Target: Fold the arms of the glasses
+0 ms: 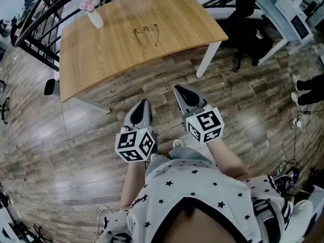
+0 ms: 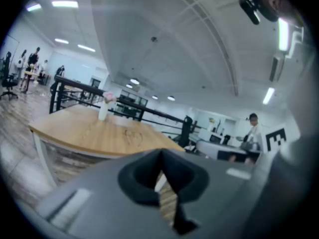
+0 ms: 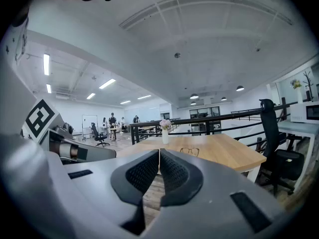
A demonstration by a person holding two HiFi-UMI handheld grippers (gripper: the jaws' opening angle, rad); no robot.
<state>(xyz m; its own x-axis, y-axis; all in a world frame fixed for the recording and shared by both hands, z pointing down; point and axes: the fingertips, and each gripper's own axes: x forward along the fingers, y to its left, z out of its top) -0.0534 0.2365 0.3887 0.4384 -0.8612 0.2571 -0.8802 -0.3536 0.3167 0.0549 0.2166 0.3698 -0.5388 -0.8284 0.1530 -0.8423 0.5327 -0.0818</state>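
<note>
A pair of dark thin-framed glasses [image 1: 147, 34] lies on the wooden table [image 1: 177, 19] with its arms spread toward me. The same glasses [image 3: 189, 152] show small in the right gripper view, and as a faint outline [image 2: 133, 136] in the left gripper view. My left gripper [image 1: 144, 103] and right gripper [image 1: 178, 89] hover side by side over the floor, well short of the table's near edge. Both point roughly level toward the table. Each has its jaws pressed together with nothing between them.
A white vase with pink flowers [image 1: 92, 11] stands at the table's far left. A black railing [image 1: 35, 19] runs behind the table. A black office chair [image 1: 243, 14] and a white desk [image 1: 283, 14] stand to the right. People stand in the far background.
</note>
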